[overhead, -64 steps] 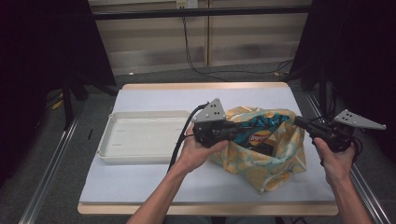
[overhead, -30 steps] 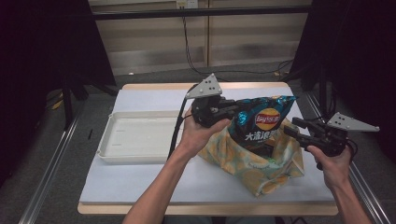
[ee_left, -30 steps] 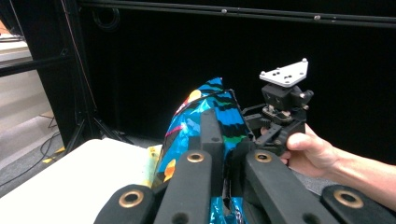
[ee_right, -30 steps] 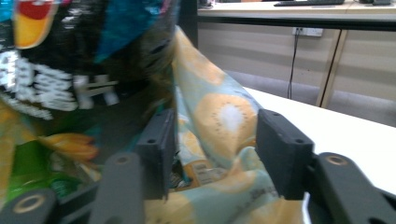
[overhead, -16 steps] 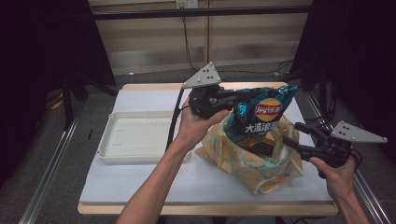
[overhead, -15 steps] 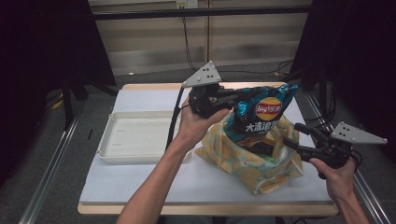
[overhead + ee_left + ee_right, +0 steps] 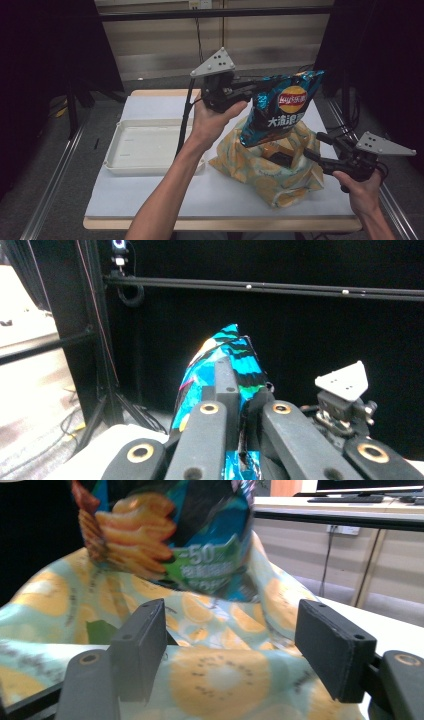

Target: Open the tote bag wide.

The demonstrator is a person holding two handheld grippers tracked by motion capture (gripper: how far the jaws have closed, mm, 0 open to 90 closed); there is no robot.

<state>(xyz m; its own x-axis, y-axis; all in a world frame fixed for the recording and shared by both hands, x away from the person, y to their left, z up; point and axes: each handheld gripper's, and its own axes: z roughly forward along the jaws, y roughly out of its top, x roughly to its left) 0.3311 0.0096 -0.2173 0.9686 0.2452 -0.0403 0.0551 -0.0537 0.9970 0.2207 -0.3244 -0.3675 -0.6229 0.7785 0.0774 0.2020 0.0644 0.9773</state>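
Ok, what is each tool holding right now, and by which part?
The left tool is shut on the chip bag, pinching its upper left edge. The right tool holds nothing; its jaws have just been opening beside the fruit-print bag.

The chip packet (image 7: pixel 282 112) is glossy, crinkled foil. The fruit-print bag (image 7: pixel 265 167) looks like soft matt cloth. The tray (image 7: pixel 145 150) is smooth plastic.
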